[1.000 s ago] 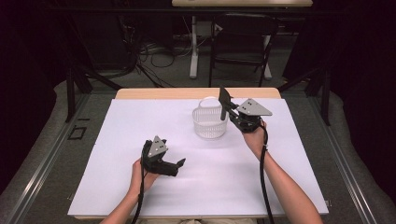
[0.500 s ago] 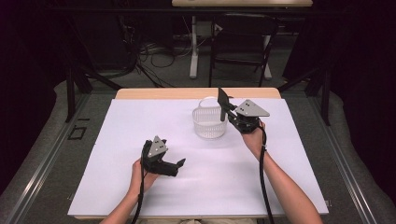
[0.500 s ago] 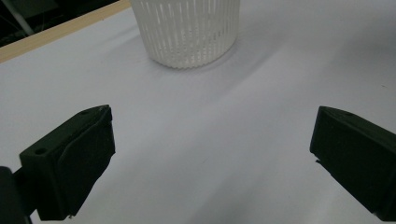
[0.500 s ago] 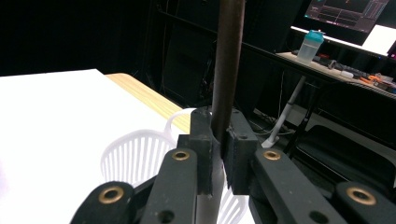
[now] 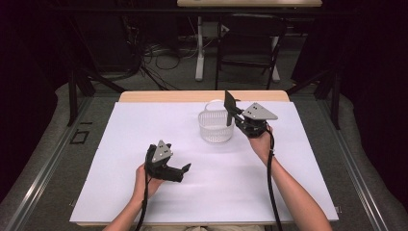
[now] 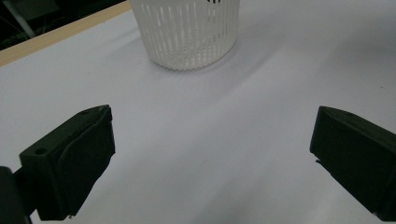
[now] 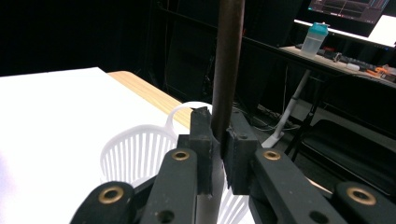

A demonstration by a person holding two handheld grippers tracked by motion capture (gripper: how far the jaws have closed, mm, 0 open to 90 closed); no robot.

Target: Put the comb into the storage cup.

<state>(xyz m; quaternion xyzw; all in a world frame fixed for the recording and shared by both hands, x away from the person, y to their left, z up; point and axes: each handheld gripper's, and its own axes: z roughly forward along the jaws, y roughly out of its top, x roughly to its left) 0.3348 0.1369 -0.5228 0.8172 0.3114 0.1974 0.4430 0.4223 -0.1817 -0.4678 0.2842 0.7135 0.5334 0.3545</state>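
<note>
A white slotted plastic basket [image 5: 215, 127] stands on the white table cover, toward the back middle. My right gripper [image 5: 235, 117] hovers at the basket's right rim, shut on a thin dark flat piece [image 5: 230, 103] that stands upright above the jaws. The right gripper view shows that piece [image 7: 228, 65] edge-on, clamped in the right gripper [image 7: 218, 140], with the basket [image 7: 133, 149] below and left. My left gripper [image 5: 183, 169] rests low on the cover in front of the basket, open and holding nothing. Beyond the left gripper [image 6: 210, 154], the basket [image 6: 187, 32] appears again.
The white cover [image 5: 144, 120] spans nearly the whole table, leaving a strip of wooden edge [image 5: 168, 96] at the back. A chair [image 5: 250, 43], a table leg and loose cables lie on the floor beyond. A bottle [image 7: 313, 37] stands on a far desk.
The right gripper with its dark piece has shifted only slightly by the basket's rim. The left gripper has stayed where it was.
</note>
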